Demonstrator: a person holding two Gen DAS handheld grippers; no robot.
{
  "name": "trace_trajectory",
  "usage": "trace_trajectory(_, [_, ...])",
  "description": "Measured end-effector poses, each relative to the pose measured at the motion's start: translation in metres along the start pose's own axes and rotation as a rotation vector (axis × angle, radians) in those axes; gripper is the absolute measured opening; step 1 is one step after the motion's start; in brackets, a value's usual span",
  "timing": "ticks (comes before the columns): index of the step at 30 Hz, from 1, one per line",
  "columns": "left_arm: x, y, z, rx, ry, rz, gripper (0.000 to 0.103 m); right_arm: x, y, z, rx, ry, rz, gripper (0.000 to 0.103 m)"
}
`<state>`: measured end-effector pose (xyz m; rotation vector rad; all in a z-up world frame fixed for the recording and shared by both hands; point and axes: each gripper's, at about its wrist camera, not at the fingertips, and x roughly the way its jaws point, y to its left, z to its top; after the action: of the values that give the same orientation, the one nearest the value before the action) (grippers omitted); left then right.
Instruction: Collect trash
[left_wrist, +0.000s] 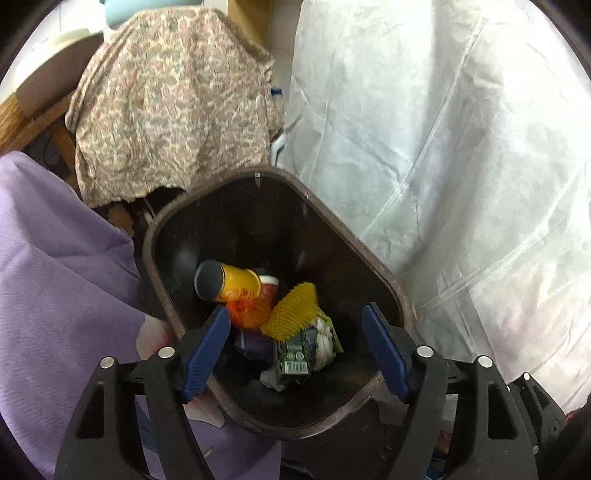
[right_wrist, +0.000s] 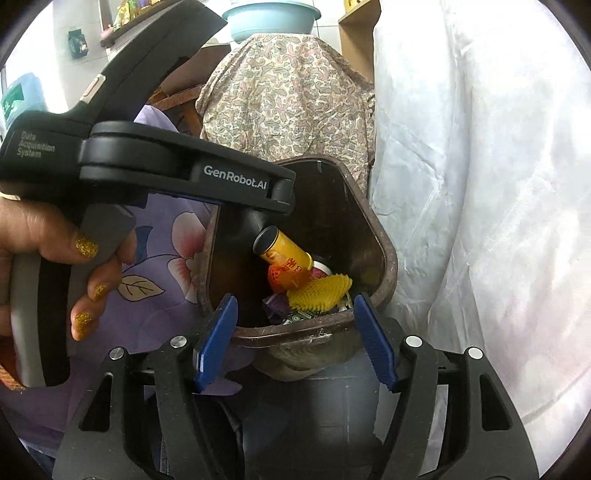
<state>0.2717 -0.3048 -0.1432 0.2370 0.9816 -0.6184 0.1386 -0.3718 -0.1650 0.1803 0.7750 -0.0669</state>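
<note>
Your left gripper (left_wrist: 295, 350) hangs with fingers spread and empty, directly over the dark brown plastic bin (left_wrist: 373, 258). The yellow cylindrical snack can (left_wrist: 229, 282) lies beyond and below them, long axis slanting away-left. Your right gripper (right_wrist: 293, 339), also spread, sits farther back.

readable print sat mostly on the left claw (right_wrist: 273, 236).

in the right wrist view its black upper arm carried "genrobot.ai" in white, and the grey body by the hand (right_wrist: 44, 254) read "data acquisition system". print on the yellow can (right_wrist: 286, 254) and the green packet (left_wrist: 295, 356) in the bin (left_wrist: 373, 254) was too blurred to read.
</note>
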Motion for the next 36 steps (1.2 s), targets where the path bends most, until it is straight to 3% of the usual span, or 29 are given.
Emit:
trace_trajectory(6, [-0.036,0.004,0.0,-0.052,-0.077,0.005,0.081,-0.012,0.001,-0.002,0.003,-0.008,-0.008,0.075])
trace_trajectory(14, [-0.135,0.018,-0.022,-0.049,-0.284,0.042,0.096,-0.041,0.015,0.001,-0.015,-0.06,-0.006,0.088])
trace_trajectory(23, [-0.25,0.061,-0.109,-0.113,-0.491,0.152,0.097,-0.093,0.061,0.005,-0.09,-0.169,0.021,0.097])
trace_trajectory(30, [-0.295,0.074,-0.17,-0.169,-0.593,0.259,0.097,-0.149,0.113,0.011,-0.152,-0.325,0.096,0.097])
trace_trajectory(36, [-0.321,0.09,-0.211,-0.263,-0.66,0.283,0.097,-0.193,0.152,0.01,-0.223,-0.448,0.143,0.097])
